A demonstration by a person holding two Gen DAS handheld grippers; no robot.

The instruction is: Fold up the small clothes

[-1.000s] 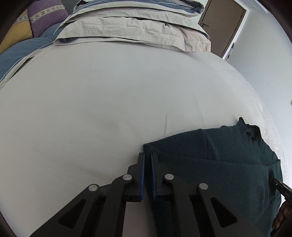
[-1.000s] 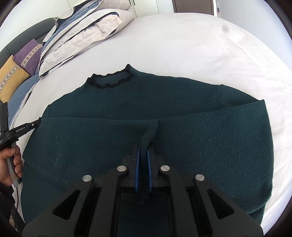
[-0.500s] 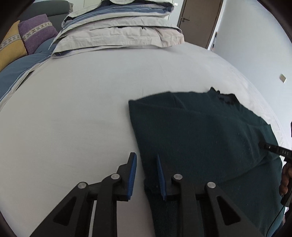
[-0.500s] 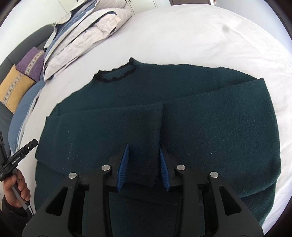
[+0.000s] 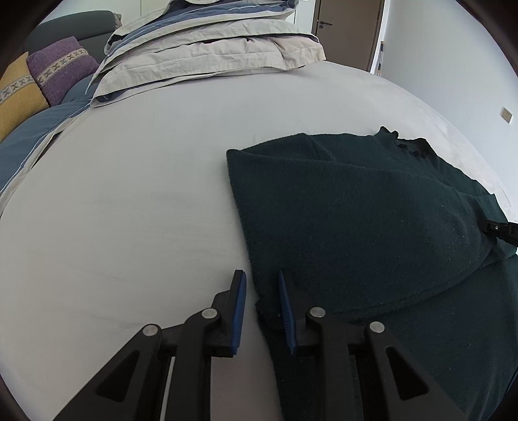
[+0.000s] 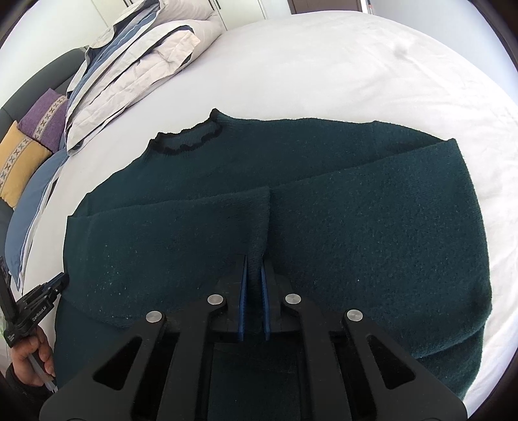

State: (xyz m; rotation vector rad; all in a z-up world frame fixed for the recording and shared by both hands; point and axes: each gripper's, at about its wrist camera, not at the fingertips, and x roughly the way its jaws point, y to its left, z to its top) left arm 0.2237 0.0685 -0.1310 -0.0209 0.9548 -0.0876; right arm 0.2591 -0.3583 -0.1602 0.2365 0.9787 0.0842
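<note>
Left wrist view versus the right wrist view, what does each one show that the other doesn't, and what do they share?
Only the left wrist view shows the brown door, a wall plate, and the left gripper with its blue pads apart over the sweater's left edge.

Only the right wrist view shows the whole sweater spread flat with both sleeves folded across its front, the hand holding the other gripper, and the right gripper shut on a fold of knit.

Both show the dark green sweater, its ruffled collar, the white bed, stacked bedding and purple and yellow cushions.
</note>
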